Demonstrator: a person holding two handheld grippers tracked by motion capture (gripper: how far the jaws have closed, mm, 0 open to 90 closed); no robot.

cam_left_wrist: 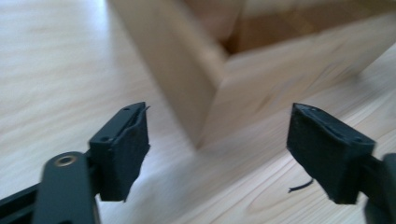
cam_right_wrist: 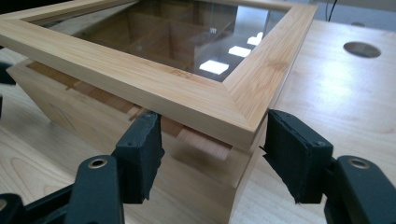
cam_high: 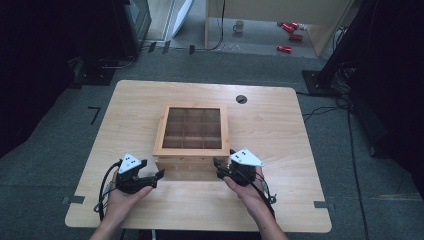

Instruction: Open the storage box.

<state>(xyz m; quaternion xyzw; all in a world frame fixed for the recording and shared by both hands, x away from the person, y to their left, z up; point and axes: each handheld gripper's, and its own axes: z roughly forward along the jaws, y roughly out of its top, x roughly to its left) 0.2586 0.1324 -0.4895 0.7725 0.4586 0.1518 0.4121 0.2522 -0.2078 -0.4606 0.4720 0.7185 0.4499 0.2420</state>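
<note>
Wooden box (cam_high: 192, 137) with a glass-paned lid (cam_high: 193, 129) sits near the middle of the table (cam_high: 280, 130), its near side facing the person. The lid looks slightly raised at its near edge: in the right gripper view a gap shows between the lid frame (cam_right_wrist: 154, 88) and the box body (cam_right_wrist: 196, 186) beneath, with inner dividers visible in it. So the opening seems only just begun, or about to begin; lifting the lid fully back is left to do.

The right gripper (cam_high: 223, 168) is at the box's near right corner, its jaws spread wide on either side of the lid's corner, close to it but not clamped on it. The left gripper (cam_high: 152, 178) rests low on the table just off the box's near left corner; its jaws also stand wide apart with nothing between them, pointing at the corner edge of the box (cam_left_wrist: 210, 93).

Through the glass, the box is divided into a grid of small compartments. They look empty, though reflections on the pane hide some of them.
</note>
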